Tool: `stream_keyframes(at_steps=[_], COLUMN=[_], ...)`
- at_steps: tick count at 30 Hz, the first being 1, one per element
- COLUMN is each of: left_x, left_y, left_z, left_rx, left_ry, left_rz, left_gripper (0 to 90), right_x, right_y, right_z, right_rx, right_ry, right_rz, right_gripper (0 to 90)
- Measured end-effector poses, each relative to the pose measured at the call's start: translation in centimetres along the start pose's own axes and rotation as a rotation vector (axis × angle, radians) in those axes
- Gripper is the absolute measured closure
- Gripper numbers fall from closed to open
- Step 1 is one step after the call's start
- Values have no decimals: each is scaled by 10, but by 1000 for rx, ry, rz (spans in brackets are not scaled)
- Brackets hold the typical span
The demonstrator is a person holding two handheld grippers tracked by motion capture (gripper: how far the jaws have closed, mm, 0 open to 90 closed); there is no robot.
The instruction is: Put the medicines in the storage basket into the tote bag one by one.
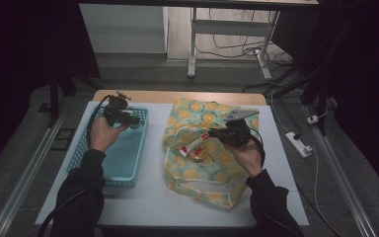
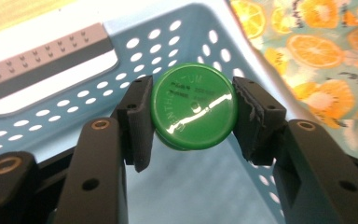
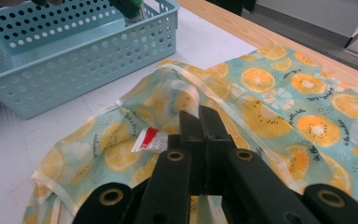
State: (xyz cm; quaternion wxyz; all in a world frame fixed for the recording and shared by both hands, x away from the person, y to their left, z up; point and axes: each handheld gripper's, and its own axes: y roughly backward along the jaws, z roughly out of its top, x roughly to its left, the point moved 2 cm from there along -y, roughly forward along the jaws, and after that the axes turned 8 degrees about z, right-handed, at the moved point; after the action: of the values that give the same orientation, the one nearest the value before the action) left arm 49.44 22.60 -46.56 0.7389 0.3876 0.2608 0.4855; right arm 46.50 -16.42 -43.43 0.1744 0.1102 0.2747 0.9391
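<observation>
Left gripper (image 2: 193,119) clamped on green round cap (image 2: 194,112) above blue perforated basket (image 2: 168,42); right gripper (image 3: 200,122) jaws pressed together over orange-print bag (image 3: 270,107), beside red-and-white tube (image 3: 150,140).

A dim lab or recording studio: a white-topped table (image 1: 143,197) stands between metal floor rails (image 1: 22,185), ringed by black curtains (image 1: 29,39), with a power strip (image 1: 298,144), loose cables (image 1: 237,49) and a bare desk frame (image 1: 193,44) behind.
</observation>
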Motion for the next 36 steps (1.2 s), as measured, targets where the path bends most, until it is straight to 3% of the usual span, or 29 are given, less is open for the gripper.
stream_keyframes(at_steps=[7,18,36], left_x=[-8,-28,-93], left_y=[20,56,54], left_z=[2,10,9], left_rx=[-25,-106,-119], left_ry=[-47,-87,-230], left_rz=[0,-47,-181], left_gripper=[519,519,519], right_x=[0,0,0], right_y=[0,0,1], right_z=[0,0,1], right_rx=[-1,-1,-3], right_ry=[-2,0,-1], right_rz=[0,0,-6], right_gripper=[900,900,900])
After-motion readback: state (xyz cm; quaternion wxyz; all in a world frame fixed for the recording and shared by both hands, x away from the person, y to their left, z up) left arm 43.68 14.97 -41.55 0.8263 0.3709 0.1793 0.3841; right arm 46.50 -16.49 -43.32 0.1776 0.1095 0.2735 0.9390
